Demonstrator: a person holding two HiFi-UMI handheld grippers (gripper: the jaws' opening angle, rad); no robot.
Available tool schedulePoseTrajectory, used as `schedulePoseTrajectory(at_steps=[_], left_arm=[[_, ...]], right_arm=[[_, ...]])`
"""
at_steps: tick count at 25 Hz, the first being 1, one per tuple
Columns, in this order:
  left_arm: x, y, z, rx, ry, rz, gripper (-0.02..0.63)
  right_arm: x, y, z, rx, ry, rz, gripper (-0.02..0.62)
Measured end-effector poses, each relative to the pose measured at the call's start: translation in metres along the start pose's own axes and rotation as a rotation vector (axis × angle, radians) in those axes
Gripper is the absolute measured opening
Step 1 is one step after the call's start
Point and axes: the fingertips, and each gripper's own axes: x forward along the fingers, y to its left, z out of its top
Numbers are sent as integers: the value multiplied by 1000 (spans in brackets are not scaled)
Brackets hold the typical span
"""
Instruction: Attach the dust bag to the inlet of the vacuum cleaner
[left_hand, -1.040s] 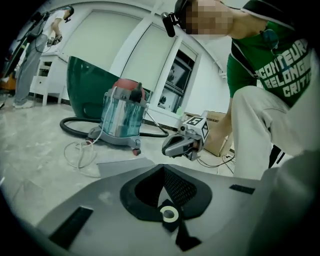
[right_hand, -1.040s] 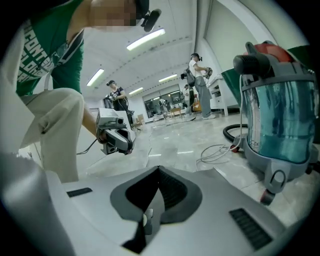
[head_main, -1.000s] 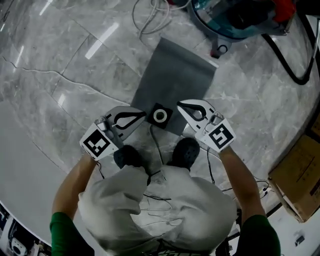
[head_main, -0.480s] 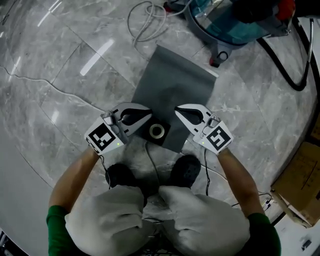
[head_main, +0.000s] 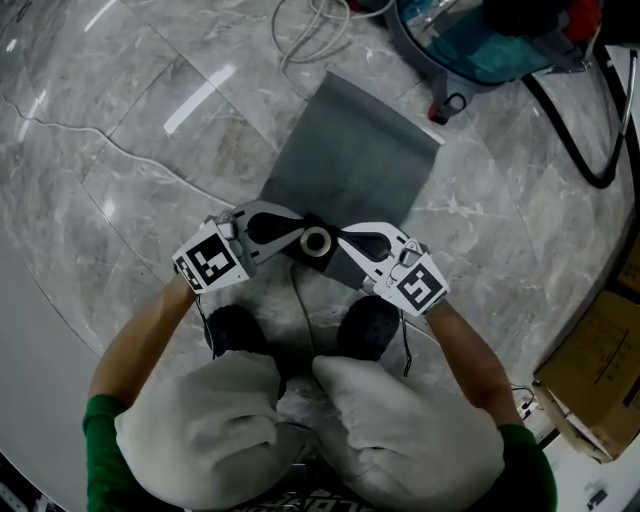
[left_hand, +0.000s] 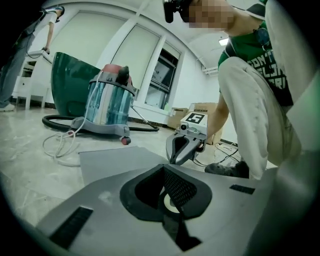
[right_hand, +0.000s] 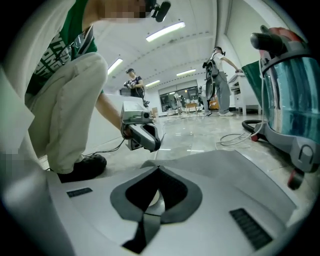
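A flat grey dust bag (head_main: 352, 158) lies on the marble floor, its black collar with a white ring (head_main: 316, 241) at the near end. My left gripper (head_main: 298, 232) is shut, its tip at the collar's left edge. My right gripper (head_main: 343, 238) is shut too, its tip at the collar's right edge. Whether either tip touches the collar is unclear. Nothing shows between either pair of jaws. The left gripper view looks past its tip (left_hand: 163, 166) to the right gripper (left_hand: 182, 147) and the bag (left_hand: 115, 162). The teal vacuum cleaner (head_main: 480, 40) stands beyond the bag's far end.
A black hose (head_main: 585, 130) curls right of the vacuum and a white cord (head_main: 310, 30) lies on the floor to its left. A cardboard box (head_main: 600, 370) sits at the right edge. My shoes (head_main: 232, 328) stand just behind the collar. People stand far off (right_hand: 219, 80).
Both grippers have come down and drawn together, from either side of the collar to right at its edges. The head has sunk lower over the knees.
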Motion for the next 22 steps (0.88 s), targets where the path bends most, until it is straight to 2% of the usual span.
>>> schedulePoseTrajectory(at_steps=[8, 18, 22], left_arm=[[4, -33, -37, 41, 90, -76, 3], [4, -44, -72, 38, 139, -83, 3], [2, -45, -78, 44, 144, -85, 3]], right_arm=[[13, 39, -19, -54, 65, 63, 10], [23, 70, -49, -128, 175, 147, 15], [27, 81, -61, -179, 228, 172, 92]])
